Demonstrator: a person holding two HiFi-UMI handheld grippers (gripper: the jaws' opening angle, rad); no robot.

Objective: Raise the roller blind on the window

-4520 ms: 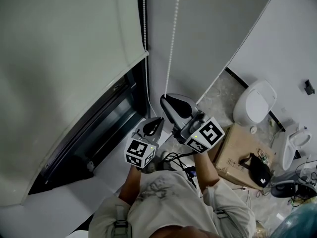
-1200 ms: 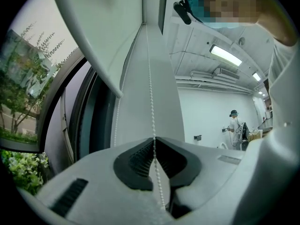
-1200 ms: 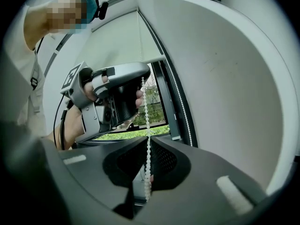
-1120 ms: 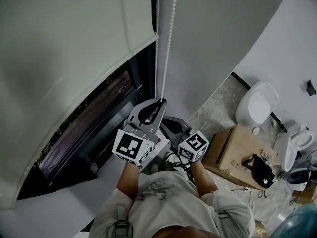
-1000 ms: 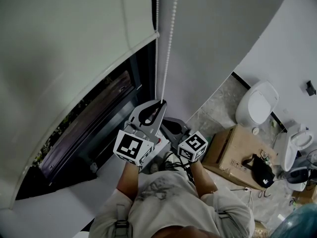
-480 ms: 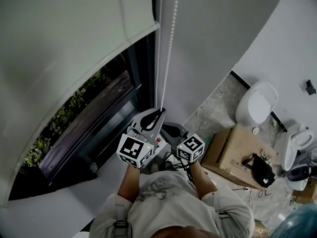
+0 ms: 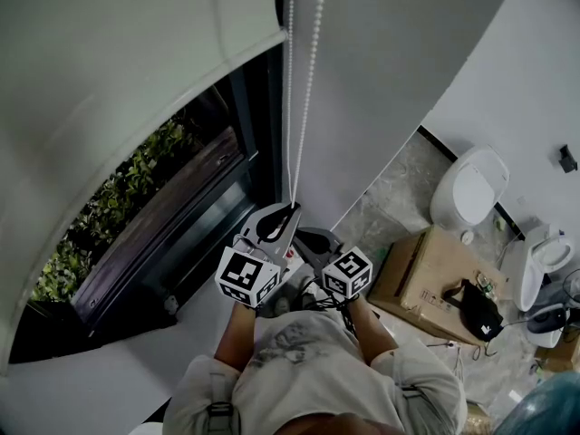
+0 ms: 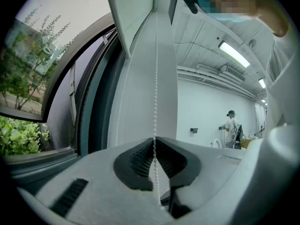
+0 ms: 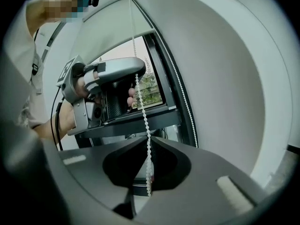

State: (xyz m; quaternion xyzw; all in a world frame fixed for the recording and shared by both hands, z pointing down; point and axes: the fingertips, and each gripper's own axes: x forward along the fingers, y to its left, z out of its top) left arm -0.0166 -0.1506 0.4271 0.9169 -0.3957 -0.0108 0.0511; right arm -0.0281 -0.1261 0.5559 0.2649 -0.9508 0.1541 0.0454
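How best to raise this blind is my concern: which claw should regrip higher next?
Probably right: the right claw clamps the bead chain below the left claw, so left can hold meanwhile.

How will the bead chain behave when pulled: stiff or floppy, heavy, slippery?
Probably floppy: the bead chain dangles loosely past the right gripper. Likely light, being so thin. Slipping seems unlikely, since its beads would catch in the shut left gripper.

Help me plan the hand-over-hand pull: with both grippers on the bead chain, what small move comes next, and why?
Probably open the right gripper and regrip above the left gripper. Both are shut on the bead chain, right just below left, and the roller blind covers much of the window.
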